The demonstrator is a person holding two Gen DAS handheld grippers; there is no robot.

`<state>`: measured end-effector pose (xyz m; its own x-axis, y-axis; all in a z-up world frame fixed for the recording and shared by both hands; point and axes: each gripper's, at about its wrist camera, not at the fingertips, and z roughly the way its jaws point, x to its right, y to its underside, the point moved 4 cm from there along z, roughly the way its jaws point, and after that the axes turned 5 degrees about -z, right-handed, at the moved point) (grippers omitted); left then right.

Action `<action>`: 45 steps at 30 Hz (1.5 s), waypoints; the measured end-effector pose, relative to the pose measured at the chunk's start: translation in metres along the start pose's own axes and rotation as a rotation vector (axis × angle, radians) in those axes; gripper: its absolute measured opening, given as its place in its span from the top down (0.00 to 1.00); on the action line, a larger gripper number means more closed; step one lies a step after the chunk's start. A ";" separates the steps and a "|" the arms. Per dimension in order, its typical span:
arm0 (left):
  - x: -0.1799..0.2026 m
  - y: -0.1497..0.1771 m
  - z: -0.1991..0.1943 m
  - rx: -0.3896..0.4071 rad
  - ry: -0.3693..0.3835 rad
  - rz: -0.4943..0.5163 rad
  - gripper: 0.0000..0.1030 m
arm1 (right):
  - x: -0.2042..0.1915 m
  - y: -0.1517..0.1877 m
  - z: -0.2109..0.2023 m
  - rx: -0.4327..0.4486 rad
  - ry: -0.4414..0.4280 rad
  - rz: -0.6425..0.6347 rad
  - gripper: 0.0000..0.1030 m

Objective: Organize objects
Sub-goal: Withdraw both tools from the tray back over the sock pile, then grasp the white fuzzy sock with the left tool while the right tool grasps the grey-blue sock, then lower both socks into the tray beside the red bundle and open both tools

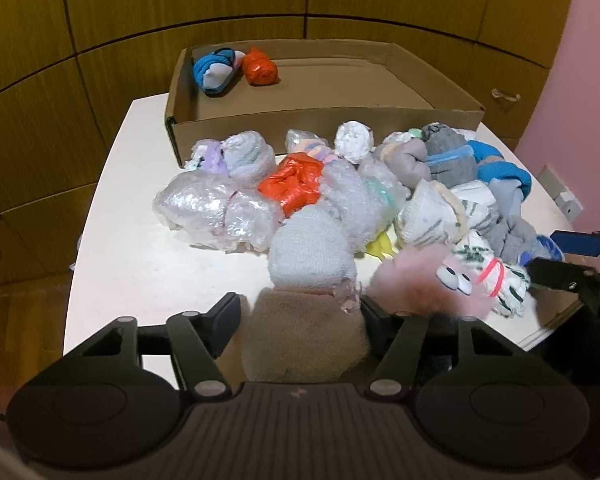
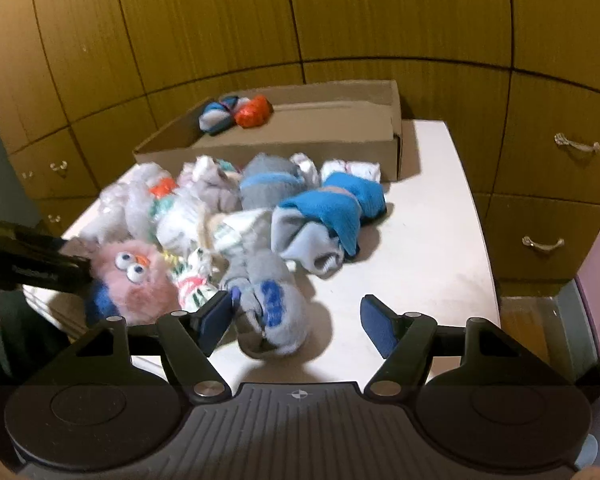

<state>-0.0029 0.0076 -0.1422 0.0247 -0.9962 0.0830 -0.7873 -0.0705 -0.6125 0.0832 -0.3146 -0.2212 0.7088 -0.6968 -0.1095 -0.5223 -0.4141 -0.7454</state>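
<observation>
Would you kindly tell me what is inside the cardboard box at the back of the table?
The cardboard box holds two bundles in its far left corner: a blue and white sock roll and an orange bundle. Its near wall hides the front strip of the floor.

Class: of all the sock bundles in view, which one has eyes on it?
The fluffy pink bundle at the near edge of the pile: it alone has two googly eyes; the rest are plain or plastic-wrapped.

Wooden cabinets [image 2: 260, 20] with metal handles [image 2: 576, 145]; a pink wall [image 1: 572, 80].
</observation>
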 end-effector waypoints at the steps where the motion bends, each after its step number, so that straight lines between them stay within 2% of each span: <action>1: 0.002 0.000 0.000 0.002 -0.003 0.011 0.48 | -0.001 0.001 0.002 -0.008 0.007 -0.009 0.28; 3: 0.004 0.000 0.000 0.005 -0.010 0.029 0.51 | -0.003 0.002 0.004 -0.007 0.005 -0.028 0.33; 7: 0.005 0.000 -0.001 0.008 -0.010 0.036 0.56 | -0.011 0.000 0.006 0.007 -0.023 -0.076 0.51; 8: 0.006 -0.001 -0.001 0.009 -0.013 0.038 0.59 | -0.012 0.001 0.006 0.008 -0.030 -0.083 0.53; 13: 0.005 -0.001 -0.008 0.025 -0.014 0.047 0.62 | -0.010 0.002 0.001 0.012 -0.031 -0.091 0.56; 22: 0.000 -0.016 -0.030 0.059 0.001 0.028 0.62 | 0.011 -0.013 -0.021 0.044 -0.080 0.008 0.56; 29: -0.010 -0.063 -0.047 0.105 0.017 -0.015 0.62 | 0.039 -0.059 -0.040 0.127 -0.122 0.083 0.56; 34: -0.013 -0.107 -0.044 0.125 0.028 -0.031 0.62 | 0.056 -0.105 -0.030 0.155 -0.139 0.099 0.56; 40: -0.004 -0.172 -0.004 0.133 0.031 -0.028 0.62 | 0.069 -0.166 0.009 0.158 -0.154 0.128 0.56; 45: 0.010 -0.222 0.066 0.090 0.022 -0.025 0.62 | 0.075 -0.208 0.066 0.103 -0.176 0.196 0.56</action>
<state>0.2130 0.0098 -0.0574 0.0297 -0.9928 0.1159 -0.7280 -0.1009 -0.6781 0.2755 -0.2422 -0.1177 0.6754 -0.6413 -0.3640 -0.6128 -0.2136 -0.7608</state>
